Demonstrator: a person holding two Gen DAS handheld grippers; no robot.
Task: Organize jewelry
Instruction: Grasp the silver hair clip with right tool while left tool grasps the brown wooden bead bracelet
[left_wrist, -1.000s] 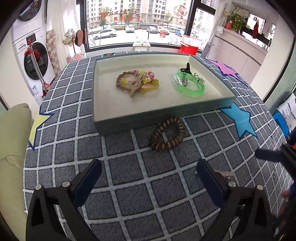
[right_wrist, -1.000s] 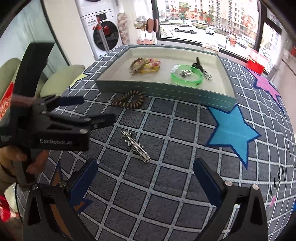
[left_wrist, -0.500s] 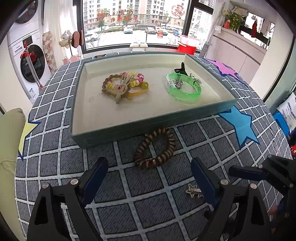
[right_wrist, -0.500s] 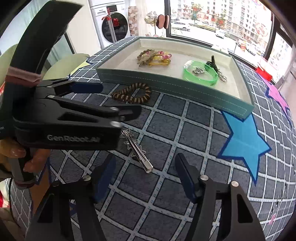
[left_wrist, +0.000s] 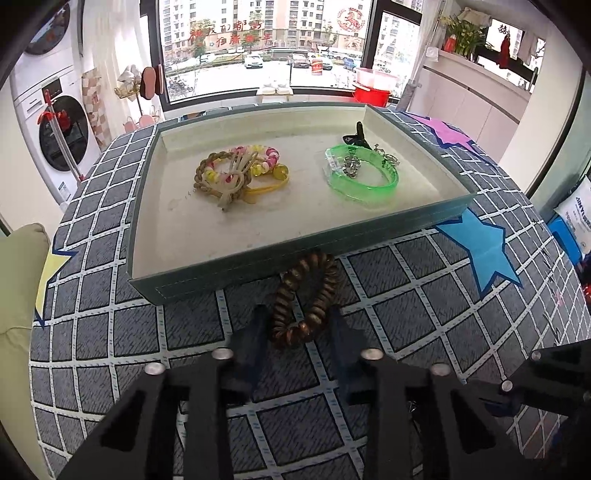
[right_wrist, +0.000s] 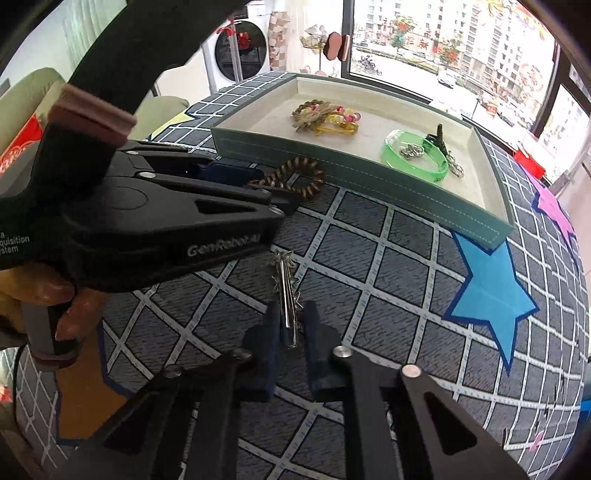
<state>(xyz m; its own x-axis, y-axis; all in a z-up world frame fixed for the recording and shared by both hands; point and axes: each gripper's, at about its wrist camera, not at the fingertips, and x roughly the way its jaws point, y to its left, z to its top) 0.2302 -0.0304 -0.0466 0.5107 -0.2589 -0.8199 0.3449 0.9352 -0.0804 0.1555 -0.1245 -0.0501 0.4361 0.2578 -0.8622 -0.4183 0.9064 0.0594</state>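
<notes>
The left gripper (left_wrist: 295, 325) is closing its jaws around the brown bracelet (left_wrist: 304, 299) lying lower centre, just before the tray (left_wrist: 258, 266). The right gripper (right_wrist: 291, 332) is pinching the hair clip's (right_wrist: 286, 295) near end, its length running up-frame.

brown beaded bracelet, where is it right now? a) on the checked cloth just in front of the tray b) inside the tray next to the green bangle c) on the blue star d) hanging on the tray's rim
a: the brown beaded bracelet lies on the checked cloth against the tray's front wall, between the left hand-held gripper's closing jaws.
</notes>
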